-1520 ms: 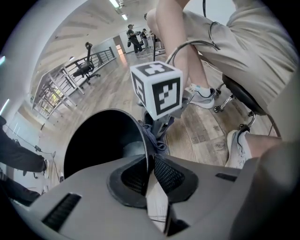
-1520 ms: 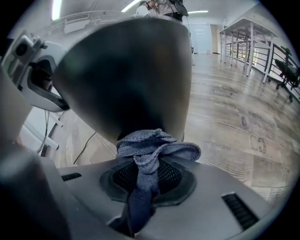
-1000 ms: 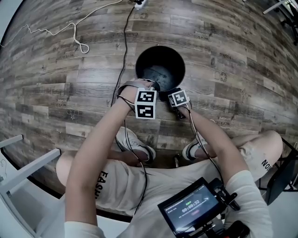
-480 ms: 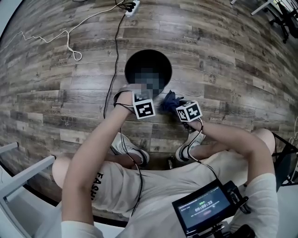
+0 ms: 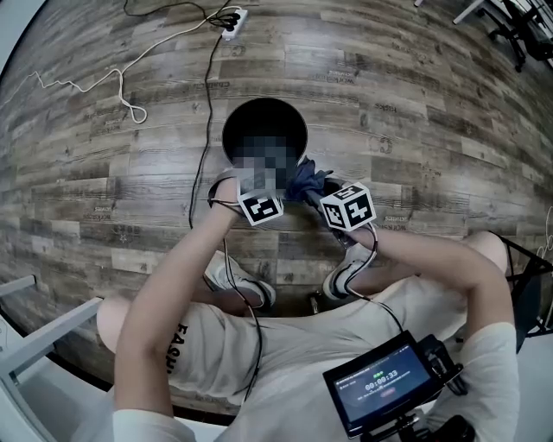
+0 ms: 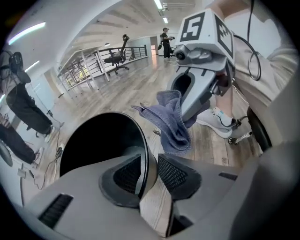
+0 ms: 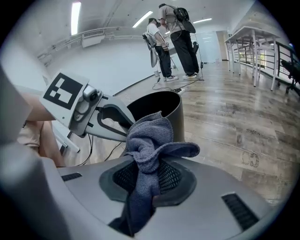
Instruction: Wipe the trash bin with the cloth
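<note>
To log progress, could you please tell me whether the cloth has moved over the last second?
Yes: the cloth, held by the right gripper, has risen out of the trash bin.

The grey-brown wood-plank floor (image 5: 432, 129) carries a round black trash bin (image 5: 259, 116). A white power strip (image 5: 233, 17) lies near its twelve o'clock, and grey sneakers (image 5: 246, 280) at six.

Under me: grey-brown wood-plank floor (image 5: 415, 104), faint print marks on boards. Power strip (image 5: 232, 15) at far edge, white cord (image 5: 130, 110) looping off left. White metal frame (image 5: 52, 332) by my left side. Further off: office chair (image 6: 116, 58), railing (image 6: 93, 63), white wall (image 7: 112, 61), ceiling strip lights (image 7: 75, 16), two people standing (image 7: 180, 42).
</note>
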Action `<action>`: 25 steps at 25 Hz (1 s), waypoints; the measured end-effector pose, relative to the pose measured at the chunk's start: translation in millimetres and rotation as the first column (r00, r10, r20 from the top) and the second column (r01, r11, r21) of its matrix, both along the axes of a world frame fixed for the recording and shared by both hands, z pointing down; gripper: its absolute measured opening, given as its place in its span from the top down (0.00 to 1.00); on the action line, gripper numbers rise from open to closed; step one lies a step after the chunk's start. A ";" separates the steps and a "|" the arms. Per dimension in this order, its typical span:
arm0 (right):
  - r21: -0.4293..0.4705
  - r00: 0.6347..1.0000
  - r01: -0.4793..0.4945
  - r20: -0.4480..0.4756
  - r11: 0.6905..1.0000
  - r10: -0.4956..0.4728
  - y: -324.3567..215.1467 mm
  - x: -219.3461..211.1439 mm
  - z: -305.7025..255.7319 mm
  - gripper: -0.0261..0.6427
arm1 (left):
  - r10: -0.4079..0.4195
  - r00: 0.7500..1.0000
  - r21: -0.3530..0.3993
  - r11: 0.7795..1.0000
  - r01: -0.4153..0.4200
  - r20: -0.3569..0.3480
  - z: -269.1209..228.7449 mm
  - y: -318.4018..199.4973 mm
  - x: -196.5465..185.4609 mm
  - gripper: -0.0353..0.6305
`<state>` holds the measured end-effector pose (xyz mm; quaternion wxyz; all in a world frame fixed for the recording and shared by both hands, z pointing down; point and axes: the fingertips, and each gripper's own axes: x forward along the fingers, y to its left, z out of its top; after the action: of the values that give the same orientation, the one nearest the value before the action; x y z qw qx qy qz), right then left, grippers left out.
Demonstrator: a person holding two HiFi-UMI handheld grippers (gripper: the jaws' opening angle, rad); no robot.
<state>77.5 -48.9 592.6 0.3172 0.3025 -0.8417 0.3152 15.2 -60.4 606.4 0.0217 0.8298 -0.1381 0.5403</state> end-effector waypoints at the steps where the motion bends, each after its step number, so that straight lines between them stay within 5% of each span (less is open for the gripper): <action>1: 0.000 1.000 -0.001 0.001 1.000 0.001 -1.5 -3.0 -2.0 0.84 | 0.018 1.000 0.014 1.000 -0.018 0.005 -1.4 -0.2 -2.1 0.78; 7: 0.002 1.000 0.013 -0.020 1.000 -0.013 -12.2 -20.5 -0.2 0.84 | 0.087 0.993 0.064 0.994 -0.092 0.075 3.4 -1.2 -21.8 0.77; 12: 0.003 0.999 0.014 -0.044 1.000 -0.014 -29.2 -35.3 15.2 0.84 | 0.177 0.978 0.100 0.977 -0.189 0.113 5.5 1.9 -20.9 0.85; 25: -0.064 0.981 -0.016 -0.192 0.998 0.004 -38.5 -36.0 130.1 0.84 | 0.200 0.975 0.091 0.974 -0.208 0.094 6.3 2.4 -18.2 0.86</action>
<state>41.5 -87.4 722.7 0.4051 0.3251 -0.7949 0.3135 -3.0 -57.9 612.7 -0.0816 0.8162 -0.0798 0.5664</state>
